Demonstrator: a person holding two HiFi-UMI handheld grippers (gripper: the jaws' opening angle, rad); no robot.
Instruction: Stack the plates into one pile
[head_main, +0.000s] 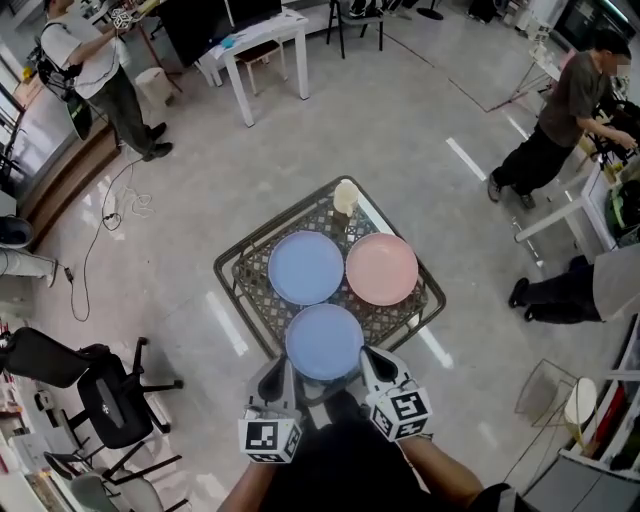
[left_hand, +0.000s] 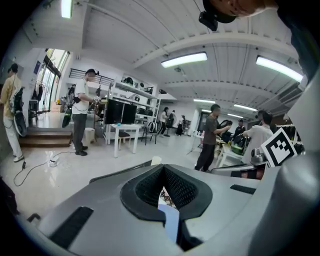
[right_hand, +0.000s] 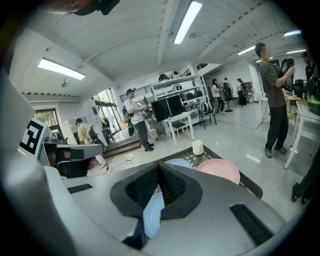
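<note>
Left gripper (left_hand: 163, 169): jaws closed, black ribbed pads meet at tips, nothing clamped. Below tips, slit between pads shows sliver of blue plate (left_hand: 170, 217) on patterned mesh table (left_hand: 166, 198). Cream cup (left_hand: 156, 160) peeks over jaws, by table's far rim. Beyond: grey floor, white desk (left_hand: 125, 129), person in white top (left_hand: 80, 112) left of desk, person in dark top (left_hand: 211, 135) right of centre. Ceiling strip lights (left_hand: 184, 59) lit.
</note>
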